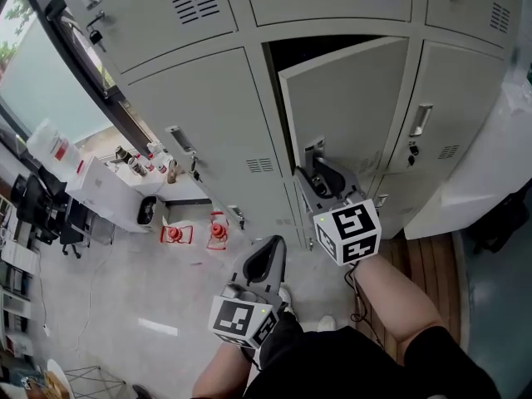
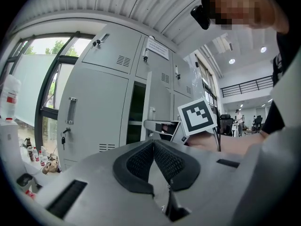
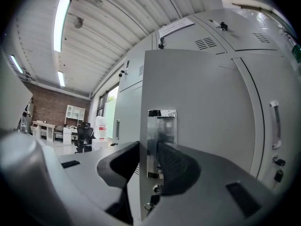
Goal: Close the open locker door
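Since the right gripper (image 1: 318, 166) already has the locker door (image 1: 349, 98) by its free edge, this step is just steering the swing. In the right gripper view the jaws stand about half open, one behind the door edge and one on the front face over the chrome handle (image 3: 161, 126). The pads look to bear on both sides, so I'd call it a grip on the door.

Door is ajar, hinged on its right side, with a dark gap (image 1: 307, 48) showing at the top left of the opening.

How I'd run it:
- Follow the arc round the hinge and don't push in a straight line, or the pads will slide off the edge.
- Keep the gripper level and square to the panel; thin sheet metal, so light squeeze only.
- Main risk: the jaw behind the door gets trapped between door and frame. Let go just short of shut, pull that jaw out, then finish with a flat push on the face beside the handle.
- Something like a key (image 3: 151, 204) hangs below the handle; stay off it.

Left gripper (image 1: 268, 254) is low and well clear of the lockers, jaws pressed together on nothing. Leave it parked.
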Demonstrator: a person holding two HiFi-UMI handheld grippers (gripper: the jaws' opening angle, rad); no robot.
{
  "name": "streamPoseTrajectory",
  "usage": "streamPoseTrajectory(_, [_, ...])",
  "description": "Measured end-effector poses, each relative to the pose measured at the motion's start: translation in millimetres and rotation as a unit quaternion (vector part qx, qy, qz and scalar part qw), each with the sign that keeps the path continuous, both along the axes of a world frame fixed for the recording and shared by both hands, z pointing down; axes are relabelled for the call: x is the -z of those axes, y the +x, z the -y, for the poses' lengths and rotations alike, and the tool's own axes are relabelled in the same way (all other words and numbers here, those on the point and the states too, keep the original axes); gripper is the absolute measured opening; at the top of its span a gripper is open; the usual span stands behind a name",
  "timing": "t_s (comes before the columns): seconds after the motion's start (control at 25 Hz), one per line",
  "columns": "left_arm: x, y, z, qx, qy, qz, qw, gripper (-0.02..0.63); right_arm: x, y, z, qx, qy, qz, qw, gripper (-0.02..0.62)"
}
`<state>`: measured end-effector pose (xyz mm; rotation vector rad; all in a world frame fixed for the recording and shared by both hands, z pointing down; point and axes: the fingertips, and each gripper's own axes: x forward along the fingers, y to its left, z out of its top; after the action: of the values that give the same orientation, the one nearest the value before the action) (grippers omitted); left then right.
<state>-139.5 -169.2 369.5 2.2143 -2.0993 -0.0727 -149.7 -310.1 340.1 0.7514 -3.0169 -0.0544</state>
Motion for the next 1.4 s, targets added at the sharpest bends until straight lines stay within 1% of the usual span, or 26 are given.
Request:
streamPoseTrajectory(0.12, [-5.4,-7.3,9.7,-0.012,-0.006,-0.001,0.9999,0.017,-0.5,-12.1,8.2,-0.002,0.007,-0.006,1.0,0.176])
streamPoseTrajectory(0.28, [-4.0,-23.8,27.9,-0.026,-0.011,-0.015,0.9995,0.017,0.0,-28.6,23.2,-0.022,0.01,-0.007,1.0,0.176])
streamPoseTrajectory(0.44, [-1.9,-42.4,42.1,-0.04,-0.003,0.003,0.9992,0.017,-0.8,-41.7,35.1,-0.034,0.006,-0.01,0.999,0.164])
streamPoseTrajectory(0.52, [2.0,-48.7,47.8,-0.043,-0.004,-0.002,0.9991,0.017,-0.7,-47.5,41.6,-0.038,0.005,-0.012,0.999,0.163])
streamPoseTrajectory(0.56, [1.6,-52.1,49.9,-0.044,-0.007,-0.004,0.999,0.017,-0.8,-50.3,44.6,-0.039,0.004,-0.013,0.999,0.149])
streamPoseTrajectory(0.68, [-3.9,-62.1,55.4,-0.047,-0.015,-0.003,0.9988,0.017,-0.4,-58.0,53.9,-0.04,0.005,-0.012,0.999,0.147])
streamPoseTrajectory(0.88, [-1.6,-72.7,66.3,-0.054,-0.011,-0.004,0.9985,0.017,-0.9,-65.8,66.2,-0.049,0.003,-0.011,0.999,0.143])
streamPoseTrajectory(1.04, [-4.4,-80.7,73.1,-0.063,-0.008,0.007,0.998,0.017,-1.2,-70.3,73.8,-0.053,0.002,-0.012,0.999,0.14])
streamPoseTrajectory(1.2, [-4.4,-87.3,78.7,-0.062,-0.01,-0.004,0.998,0.017,-0.9,-73.6,80.5,-0.058,0.002,-0.011,0.998,0.137])
streamPoseTrajectory(1.32, [-4.1,-89.5,81.4,-0.069,-0.01,-0.002,0.9976,0.017,-1.0,-75.2,83.6,-0.06,0.001,-0.012,0.998,0.136])
streamPoseTrajectory(1.4, [-2.2,-90.9,83.9,-0.069,-0.012,-0.011,0.9975,0.017,-0.7,-75.7,84.0,-0.061,0.004,-0.012,0.998,0.137])
